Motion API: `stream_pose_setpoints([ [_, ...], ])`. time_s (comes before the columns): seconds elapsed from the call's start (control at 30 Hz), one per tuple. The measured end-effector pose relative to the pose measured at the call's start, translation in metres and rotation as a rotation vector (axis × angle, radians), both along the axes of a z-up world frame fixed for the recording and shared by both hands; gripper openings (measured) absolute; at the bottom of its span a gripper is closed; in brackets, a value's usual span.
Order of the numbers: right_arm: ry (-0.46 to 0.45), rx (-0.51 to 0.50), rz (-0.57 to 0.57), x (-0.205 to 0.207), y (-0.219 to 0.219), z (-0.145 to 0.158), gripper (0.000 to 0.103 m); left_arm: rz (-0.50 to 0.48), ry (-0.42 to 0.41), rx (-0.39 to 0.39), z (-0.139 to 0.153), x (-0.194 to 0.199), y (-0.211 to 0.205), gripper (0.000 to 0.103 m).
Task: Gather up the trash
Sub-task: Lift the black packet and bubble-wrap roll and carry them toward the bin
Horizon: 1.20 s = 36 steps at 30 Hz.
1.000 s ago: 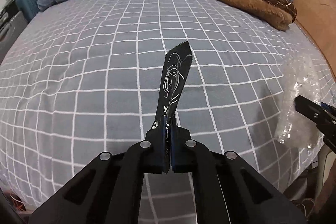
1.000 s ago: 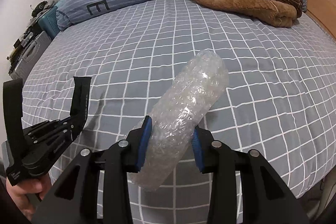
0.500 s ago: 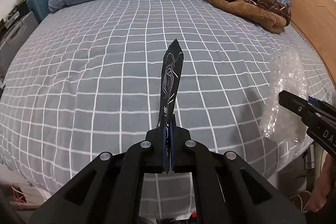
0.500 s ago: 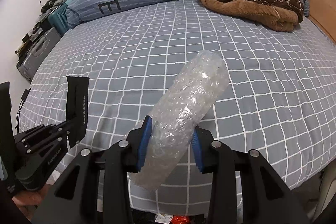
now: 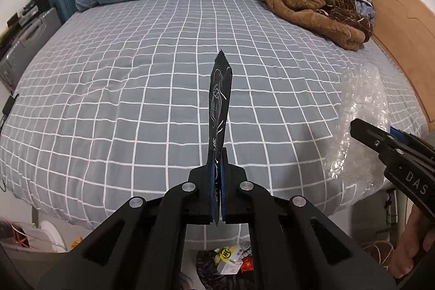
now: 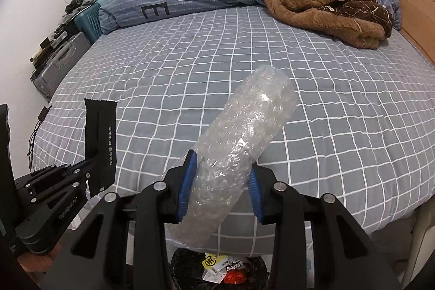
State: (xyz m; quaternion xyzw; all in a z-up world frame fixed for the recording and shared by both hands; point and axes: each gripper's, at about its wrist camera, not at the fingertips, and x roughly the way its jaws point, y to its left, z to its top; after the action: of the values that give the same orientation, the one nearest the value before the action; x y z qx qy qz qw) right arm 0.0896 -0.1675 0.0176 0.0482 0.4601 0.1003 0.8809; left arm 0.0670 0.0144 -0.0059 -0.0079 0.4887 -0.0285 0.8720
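Carrying trash to the bin [image 6: 217, 271]

Left hand-held gripper [image 5: 217, 197] pinches the wrapper [image 5: 219, 105], right hand-held gripper [image 6: 221, 189] clamps the bubble wrap [image 6: 244, 143]; release only once directly above the bin below.

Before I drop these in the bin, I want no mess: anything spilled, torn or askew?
Nothing stands out. The left gripper pinches the black wrapper cleanly, the right gripper clamps the bubble wrap roll, and the trash bin sits below, nothing spilled.
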Motion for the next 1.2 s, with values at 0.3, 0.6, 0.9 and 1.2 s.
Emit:
stream_pose_setpoints([
  [0.3, -0.01, -0.013, 0.011, -0.028, 0.003, 0.011, 0.035, -0.002, 0.003, -0.017, 0.011, -0.025, -0.003, 0.002],
  [0.6, -0.02, -0.021, 0.02, -0.057, 0.002, 0.018, 0.035, -0.006, 0.006, -0.035, 0.016, -0.051, -0.007, 0.002],
  [0.9, -0.039, -0.025, 0.017, -0.086, -0.006, 0.028, 0.035, -0.014, 0.005, -0.054, 0.02, -0.078, -0.013, 0.002],
  [1.2, -0.049, -0.037, 0.009, -0.115, -0.013, 0.03, 0.035, -0.014, 0.003, -0.072, 0.021, -0.108, -0.017, 0.002],
])
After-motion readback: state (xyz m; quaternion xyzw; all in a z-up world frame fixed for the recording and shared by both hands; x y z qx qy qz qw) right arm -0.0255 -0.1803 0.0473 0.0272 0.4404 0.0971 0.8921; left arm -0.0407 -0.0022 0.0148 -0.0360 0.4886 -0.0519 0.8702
